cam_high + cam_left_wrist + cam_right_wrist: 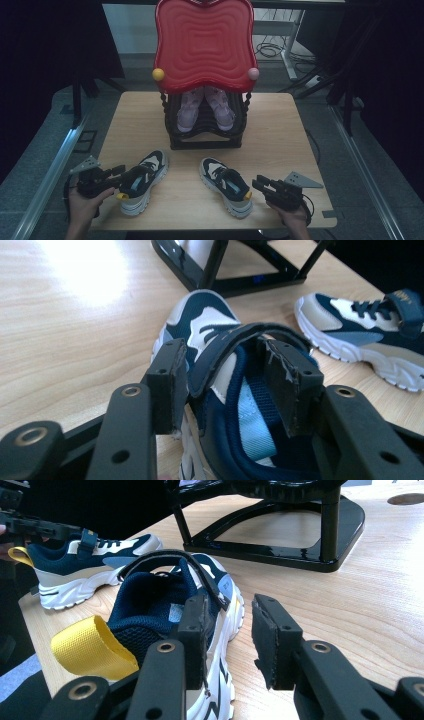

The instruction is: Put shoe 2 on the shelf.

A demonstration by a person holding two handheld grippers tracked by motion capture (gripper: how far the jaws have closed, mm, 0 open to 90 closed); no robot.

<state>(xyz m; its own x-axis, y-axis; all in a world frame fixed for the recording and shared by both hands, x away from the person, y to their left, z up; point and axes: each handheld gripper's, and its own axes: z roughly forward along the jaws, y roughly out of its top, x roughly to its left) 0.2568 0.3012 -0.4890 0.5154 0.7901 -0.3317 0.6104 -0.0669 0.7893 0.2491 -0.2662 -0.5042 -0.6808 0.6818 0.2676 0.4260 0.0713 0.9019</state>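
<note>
Two navy-and-white strapped sneakers lie on the wooden table (280, 130). The left gripper (116, 175) straddles the left sneaker's (144, 180) collar, unclenched; the right gripper (264, 187), agape, flanks the right sneaker (225, 186). Neither is lifted; the black rack (205, 135) likely awaits.

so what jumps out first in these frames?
The big red wavy tray standing on the black rack at the table's far side, with small purple shoes tucked beneath it. Nearer the person, two navy sneakers lie apart: the left gripper straddles the left sneaker's collar, while the right gripper is open beside the right sneaker.
</note>
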